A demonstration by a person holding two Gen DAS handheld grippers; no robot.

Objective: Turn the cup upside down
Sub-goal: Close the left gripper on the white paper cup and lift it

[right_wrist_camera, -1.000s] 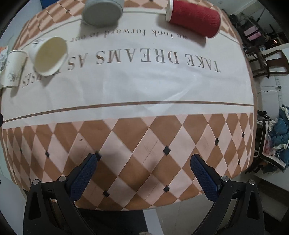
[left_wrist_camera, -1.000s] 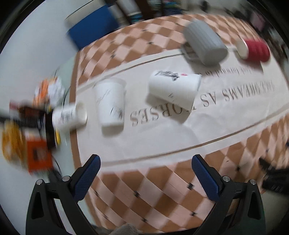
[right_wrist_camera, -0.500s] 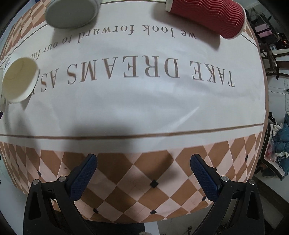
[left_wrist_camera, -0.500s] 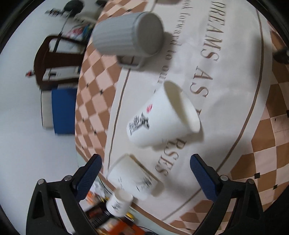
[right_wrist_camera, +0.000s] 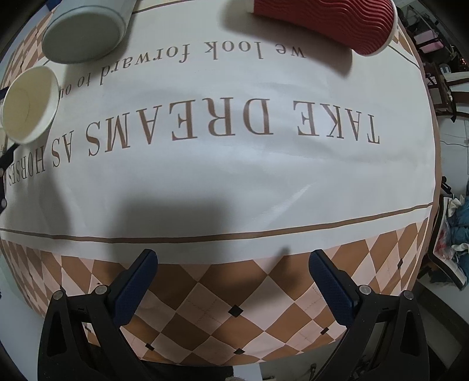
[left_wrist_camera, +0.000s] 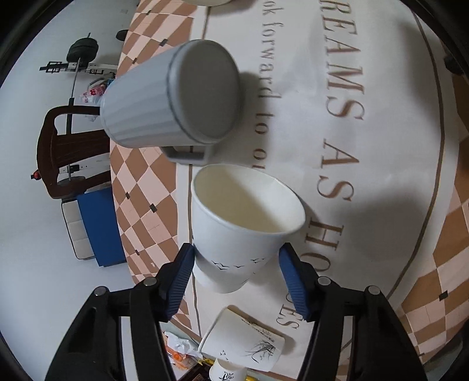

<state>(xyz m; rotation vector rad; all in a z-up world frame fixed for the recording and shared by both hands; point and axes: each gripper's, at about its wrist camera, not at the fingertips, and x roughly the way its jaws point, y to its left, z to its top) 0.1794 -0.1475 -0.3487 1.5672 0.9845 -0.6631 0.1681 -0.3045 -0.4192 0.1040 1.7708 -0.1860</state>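
A white paper cup (left_wrist_camera: 243, 228) with small bird prints lies on its side on the tablecloth, mouth turned toward the camera. My left gripper (left_wrist_camera: 237, 258) has its blue pads (left_wrist_camera: 183, 269) on both sides of the cup's lower body, touching or nearly touching it. The same cup (right_wrist_camera: 29, 104) shows at the far left of the right wrist view. My right gripper (right_wrist_camera: 233, 263) is open and empty above the checkered border near the table's front edge.
A grey ribbed mug (left_wrist_camera: 173, 96) lies on its side just beyond the white cup. A red ribbed cup (right_wrist_camera: 325, 20) lies at the back. Two more white paper cups (left_wrist_camera: 246, 340) sit close below the left gripper. A chair (left_wrist_camera: 61, 146) stands beside the table.
My left gripper has swung round, moved in on the white cup and narrowed around it. My right gripper has moved a little forward over the cloth and stays open.
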